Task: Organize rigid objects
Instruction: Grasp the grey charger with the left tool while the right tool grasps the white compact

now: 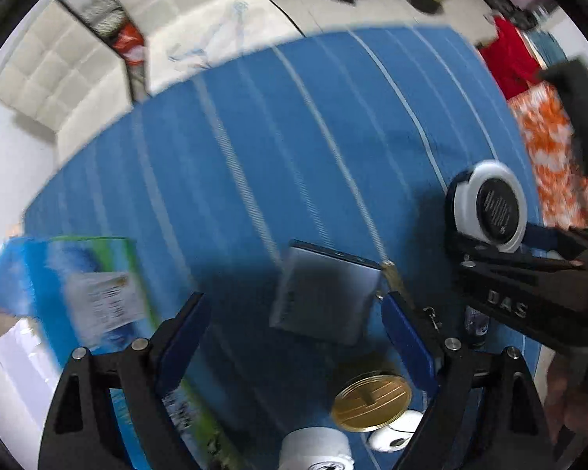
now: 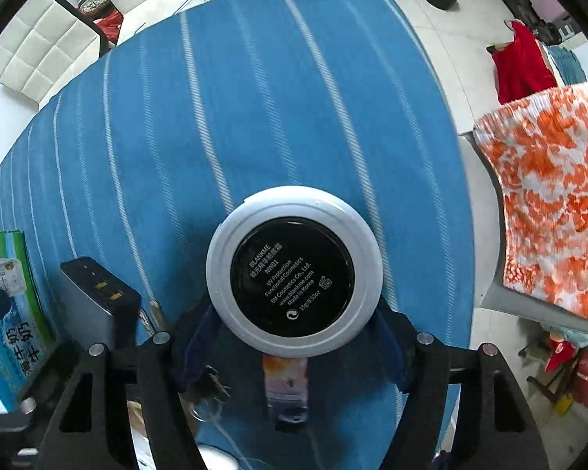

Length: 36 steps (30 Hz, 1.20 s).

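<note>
Clamping a round cosmetic compact [image 2: 294,288] between its blue-padded fingers [image 2: 200,337], the right hand-held gripper [image 2: 294,333] held the disc above the counter [image 2: 254,117], which was draped in a blue woven cloth with thin white stripes. The compact had a smooth white plastic rim and a glossy black underside printed with small white lettering, turned up toward the camera. From the left wrist view the same compact [image 1: 490,203] showed at the right, well above the cloth, pinched in the black plastic frame of the right hand-held gripper [image 1: 529,246]. The left hand-held gripper [image 1: 294,337] hovered with its flat blue fingers [image 1: 184,337] spread wide and nothing between them. Beyond it lay a matte grey rectangular power bank [image 1: 325,293], flat on the cloth. Nearer the camera sat a round gold tin lid [image 1: 372,401], a white cylindrical jar [image 1: 315,448] and a small white rounded object [image 1: 396,431]. A glossy blue-and-green milk carton box [image 1: 78,286] rested at the left edge.
</note>
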{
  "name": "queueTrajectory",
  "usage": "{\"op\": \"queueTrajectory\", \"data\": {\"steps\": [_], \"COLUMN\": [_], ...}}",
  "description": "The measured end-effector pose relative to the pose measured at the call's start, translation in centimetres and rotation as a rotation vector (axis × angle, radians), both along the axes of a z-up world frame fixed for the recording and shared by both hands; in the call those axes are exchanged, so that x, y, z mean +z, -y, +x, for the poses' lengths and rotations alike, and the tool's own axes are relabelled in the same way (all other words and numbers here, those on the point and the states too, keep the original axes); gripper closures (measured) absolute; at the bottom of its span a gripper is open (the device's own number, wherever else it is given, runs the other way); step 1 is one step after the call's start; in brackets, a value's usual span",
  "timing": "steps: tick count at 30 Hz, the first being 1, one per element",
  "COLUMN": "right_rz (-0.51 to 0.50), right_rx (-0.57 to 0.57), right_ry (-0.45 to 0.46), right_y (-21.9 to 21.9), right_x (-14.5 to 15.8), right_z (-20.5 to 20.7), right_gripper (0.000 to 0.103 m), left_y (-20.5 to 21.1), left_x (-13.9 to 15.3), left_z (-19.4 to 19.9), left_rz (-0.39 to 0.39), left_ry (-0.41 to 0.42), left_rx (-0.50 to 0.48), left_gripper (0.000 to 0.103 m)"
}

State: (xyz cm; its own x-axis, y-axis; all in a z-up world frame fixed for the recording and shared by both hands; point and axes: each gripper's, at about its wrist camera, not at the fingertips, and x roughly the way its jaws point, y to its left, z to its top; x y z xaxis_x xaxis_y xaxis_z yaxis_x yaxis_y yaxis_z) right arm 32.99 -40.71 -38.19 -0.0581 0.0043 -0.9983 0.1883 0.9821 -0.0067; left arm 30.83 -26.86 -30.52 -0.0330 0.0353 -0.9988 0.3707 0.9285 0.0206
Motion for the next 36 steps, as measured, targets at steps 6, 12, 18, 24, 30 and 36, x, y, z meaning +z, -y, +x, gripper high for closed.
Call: {"op": "queueTrajectory", "data": {"steps": [6, 12, 18, 24, 30, 36], "right_rz": [0.001, -0.073, -0.109, -0.104, -0.102, -0.003], "right_rx": [-0.048, -0.072, -0.047, -0.049, -0.047, -0.003], "right_ry": [0.044, 0.057, 0.065, 0.109, 0.165, 0.092], "right_y": [1.6, 0.2, -1.1, -1.3, -1.2, -2.2], "right_x": [-0.1, 0.2, 1.0, 2.9, 5.6, 4.7], "right_z": [-1.5, -1.8, -2.2, -3.8, -5.5, -6.9], "right_gripper": [0.028, 0.029, 0.031, 0.032, 0.039, 0.074], "left_y": [0.4, 0.4, 0.5, 0.2, -1.0, -1.7], "left_x": [-3.9, -3.2, -2.3, -0.1, 3.0, 3.9], "left_z": [0.2, -0.2, -1.8, -3.0, -4.4, -4.7], "left_rz": [-0.010, -0.023, -0.010, -0.030, -0.069, -0.082], "left_ry": [-0.072, -0.002, 0.049, 0.098, 0.142, 0.165], "left_rx": [0.005, 0.006, 0.015, 0.032, 0.049, 0.039], "left_gripper": [0.033, 0.045, 0.046, 0.046, 0.046, 0.046]}}
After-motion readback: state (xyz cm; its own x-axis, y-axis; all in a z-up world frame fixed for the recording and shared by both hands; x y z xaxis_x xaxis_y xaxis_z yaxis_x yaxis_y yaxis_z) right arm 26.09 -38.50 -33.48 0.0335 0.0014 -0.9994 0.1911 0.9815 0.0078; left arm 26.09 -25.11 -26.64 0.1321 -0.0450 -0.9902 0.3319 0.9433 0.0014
